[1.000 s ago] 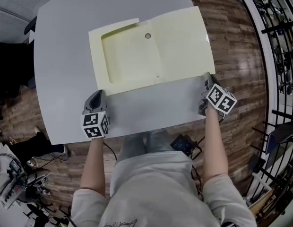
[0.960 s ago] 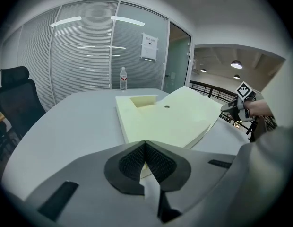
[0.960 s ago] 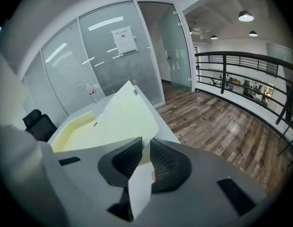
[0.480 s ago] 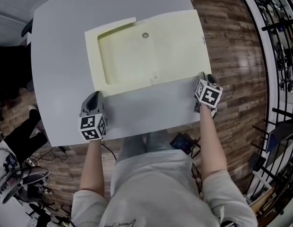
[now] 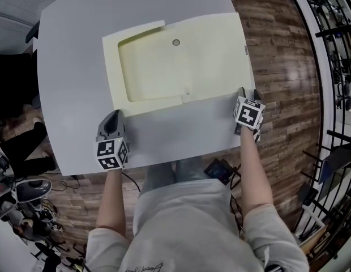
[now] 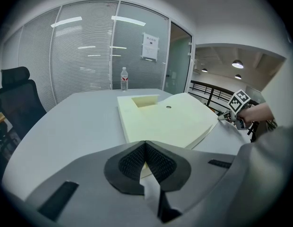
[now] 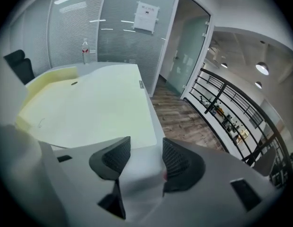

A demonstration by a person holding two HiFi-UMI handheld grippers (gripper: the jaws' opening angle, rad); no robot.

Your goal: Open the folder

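Contents, left to right: left gripper [image 5: 113,115], jaws pressed together on the near-left corner of the folder [image 5: 175,61], a cream sliver showing between the pads, so it reads as pinching that corner. Next, the folder itself: cream, lying flat near the middle of the table [image 5: 73,67], with a darker inset panel on its left half and a small round hole near the far edge. Judged light, thin and bendy (likely card or plastic sheet, smooth enough to slip), so a leaf should bow rather than rise stiffly. Its top leaf gapes slightly off the lower one along the near-right edge. That corner looks the best place to take hold, top leaf only. Then right gripper [image 5: 248,92], just beside that near-right corner: its jaws have just been opening and stand spread, with only bare table between them. Surface: pale grey, smooth, round-cornered, probably offering little grip to a sliding sheet. Room: black chair [image 6: 14,96] at left, bottle [image 6: 124,78] at the table's far end before a glass wall [image 6: 85,51] with blinds, wood floor [image 5: 277,67], black railing [image 7: 222,108] at right.
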